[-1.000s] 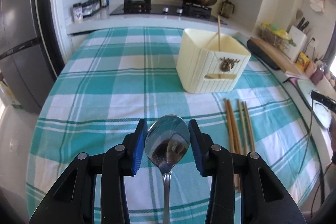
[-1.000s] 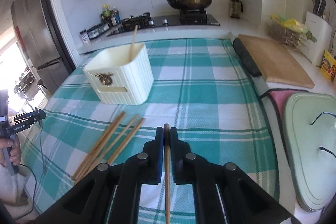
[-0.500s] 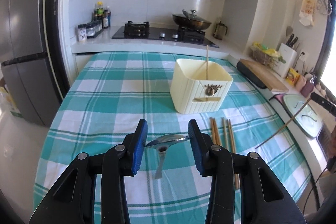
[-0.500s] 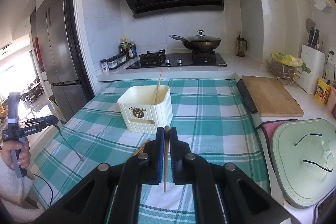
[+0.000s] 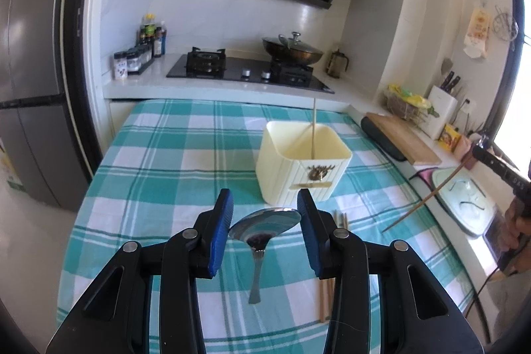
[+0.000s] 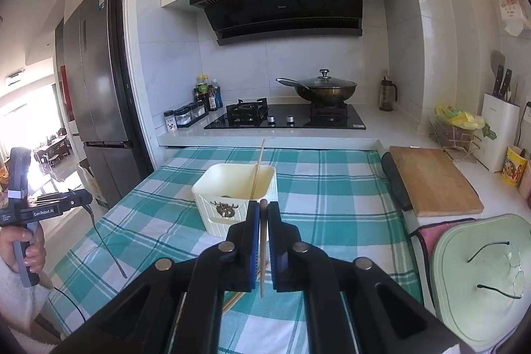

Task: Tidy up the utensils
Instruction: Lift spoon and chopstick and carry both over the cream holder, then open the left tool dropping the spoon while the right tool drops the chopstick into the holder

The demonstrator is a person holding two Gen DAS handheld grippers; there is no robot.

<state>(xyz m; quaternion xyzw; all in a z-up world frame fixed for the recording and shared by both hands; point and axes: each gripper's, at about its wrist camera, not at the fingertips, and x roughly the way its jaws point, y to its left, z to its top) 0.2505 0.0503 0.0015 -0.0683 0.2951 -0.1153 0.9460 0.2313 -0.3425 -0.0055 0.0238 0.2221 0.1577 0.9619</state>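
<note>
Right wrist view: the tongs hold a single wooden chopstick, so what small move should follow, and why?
Probably carry the right tongs forward over the open cream ribbed plastic holder and tip the brown wooden chopstick to point down into it. The chopstick is clamped and lifted off the teal checked tablecloth, and the holder just ahead already has one chopstick standing inside.
</note>
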